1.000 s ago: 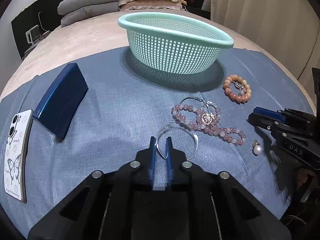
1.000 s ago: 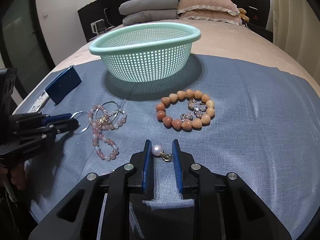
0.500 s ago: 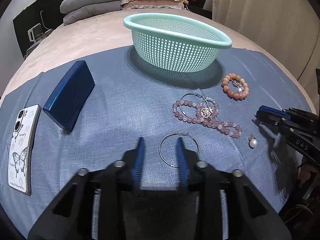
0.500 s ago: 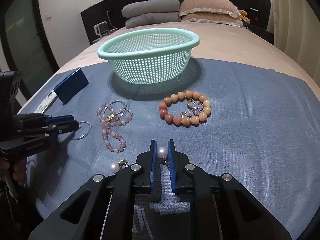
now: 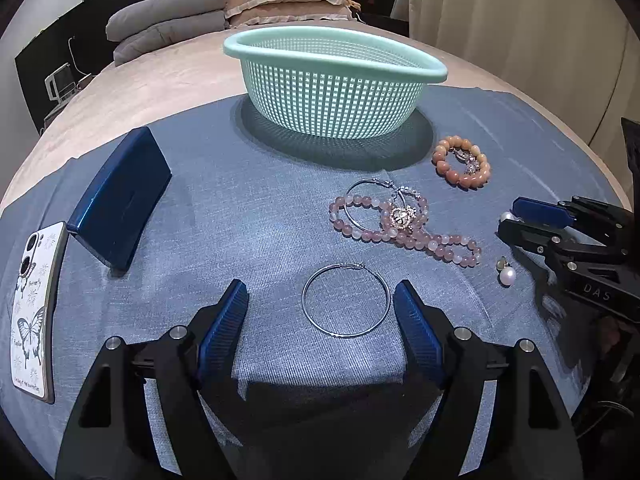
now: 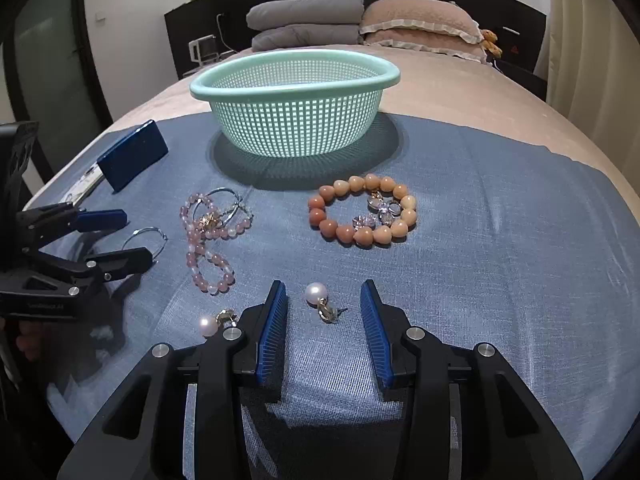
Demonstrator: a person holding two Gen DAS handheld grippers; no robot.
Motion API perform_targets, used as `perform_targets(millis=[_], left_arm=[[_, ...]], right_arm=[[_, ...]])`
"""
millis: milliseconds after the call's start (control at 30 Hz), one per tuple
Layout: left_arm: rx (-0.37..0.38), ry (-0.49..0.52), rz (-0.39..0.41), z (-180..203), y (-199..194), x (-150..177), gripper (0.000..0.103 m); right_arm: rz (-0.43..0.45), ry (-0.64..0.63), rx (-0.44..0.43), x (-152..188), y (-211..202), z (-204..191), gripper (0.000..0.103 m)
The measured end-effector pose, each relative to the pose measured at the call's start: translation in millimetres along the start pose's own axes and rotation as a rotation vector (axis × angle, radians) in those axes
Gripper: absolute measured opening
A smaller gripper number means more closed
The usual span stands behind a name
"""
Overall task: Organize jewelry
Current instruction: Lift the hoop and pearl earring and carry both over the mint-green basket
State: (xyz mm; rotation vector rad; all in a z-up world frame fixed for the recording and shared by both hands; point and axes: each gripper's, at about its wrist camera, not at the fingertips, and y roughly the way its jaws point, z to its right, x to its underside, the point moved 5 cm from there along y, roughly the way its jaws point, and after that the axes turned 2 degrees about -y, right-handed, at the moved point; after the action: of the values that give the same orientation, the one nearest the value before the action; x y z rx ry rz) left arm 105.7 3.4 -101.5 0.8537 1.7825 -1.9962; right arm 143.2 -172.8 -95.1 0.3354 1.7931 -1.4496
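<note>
From my seat I read the bed from its left edge across: a phone in a white butterfly case lies near that edge on the blue cloth, and a dark blue box sits just beside it, toward the head of the bed. My left hand-held gripper has its jaws spread wide and holds nothing; a silver hoop earring lies flat on the cloth between its blue pads, touching neither. Farther in, toward the middle, a pink bead necklace lies tangled with a second hoop and a small gold charm, and beyond it the mint green basket stands upright near the cloth's far edge; I cannot see whether anything lies in it. To the right of the necklace an orange bead bracelet forms a ring with sparkly pieces resting inside it. Near the foot edge, a pearl earring lies just outside the left finger of my right hand-held gripper, and the other pearl earring lies on the cloth between that gripper's fingers, clear of both pads. The right jaws are parted and grasp nothing. Grey and pink pillows are stacked at the headboard.
</note>
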Motion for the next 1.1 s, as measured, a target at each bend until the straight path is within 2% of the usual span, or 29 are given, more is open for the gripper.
perform_targets(millis=[33,67,100,133,333,633,833,1100], left_arm=[[-0.003,0.006,-0.005,1.0,0.7,0.3,0.071],[0.004,0.011,-0.005,2.6,0.3,-0.1,0.065],[0.018,0.013,-0.006,5.0,-0.4,-0.6,0.047],[0.021,0.011,-0.009,6.0,-0.6,-1.1,0.046],[0.048,-0.026,-0.03,3.0,-3.7,-1.8,0.045],[0.024,-0.021,-0.053,3.0,-19.1,-5.9,0.045],[0.009,-0.003,0.007,-3.2,-44.3,-35.8,0.045],[-0.019,0.026,0.09,-7.4,-60.8,-96.2,0.045]], right_arm=[[-0.001,-0.007,-0.002,0.4,0.5,-1.3,0.035],[-0.003,-0.014,-0.011,0.3,1.3,-2.9,0.024],[-0.007,-0.017,-0.02,0.0,1.9,-4.3,0.013],[-0.007,-0.021,-0.015,0.3,1.6,-4.9,0.013],[-0.009,-0.014,-0.027,-0.8,-2.4,-4.1,0.011],[0.041,-0.003,-0.039,-18.3,-27.6,3.8,0.011],[0.124,-0.022,-0.021,-52.2,-51.1,10.5,0.011],[0.196,-0.07,-0.004,-99.5,-63.5,14.0,0.011]])
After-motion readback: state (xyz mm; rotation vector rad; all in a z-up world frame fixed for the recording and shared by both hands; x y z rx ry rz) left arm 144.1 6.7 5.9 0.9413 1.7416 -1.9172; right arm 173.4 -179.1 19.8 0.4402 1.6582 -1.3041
